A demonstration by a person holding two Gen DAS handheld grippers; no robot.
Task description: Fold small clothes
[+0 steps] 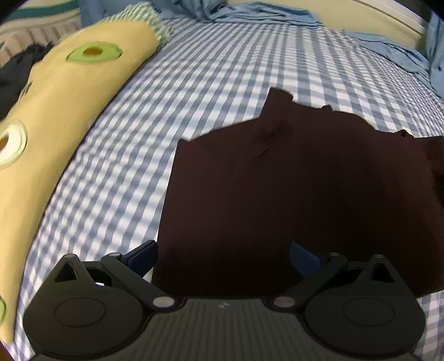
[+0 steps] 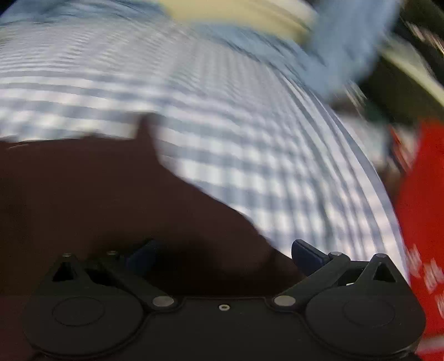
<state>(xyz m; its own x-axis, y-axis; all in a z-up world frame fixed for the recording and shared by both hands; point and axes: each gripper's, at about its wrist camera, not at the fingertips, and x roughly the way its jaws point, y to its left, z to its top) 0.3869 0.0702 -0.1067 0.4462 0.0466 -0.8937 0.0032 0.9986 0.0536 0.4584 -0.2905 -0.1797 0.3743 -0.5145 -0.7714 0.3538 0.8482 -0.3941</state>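
Dark maroon garment (image 1: 291, 200) lies flat on checked sheet (image 1: 211, 83), filling centre to 3 o'clock; left gripper (image 1: 223, 257) and right gripper (image 2: 222, 257) both spread wide, empty, over near hem; likely pre-fold; next, pinch hem corners.

A: Setting?
B: Home bedroom. Work surface is a bed with blue-and-white gingham sheet (image 1: 222, 69), long avocado-print bolster (image 1: 55, 111) alongside, crumpled blue bedding (image 1: 263, 14) at far edge.
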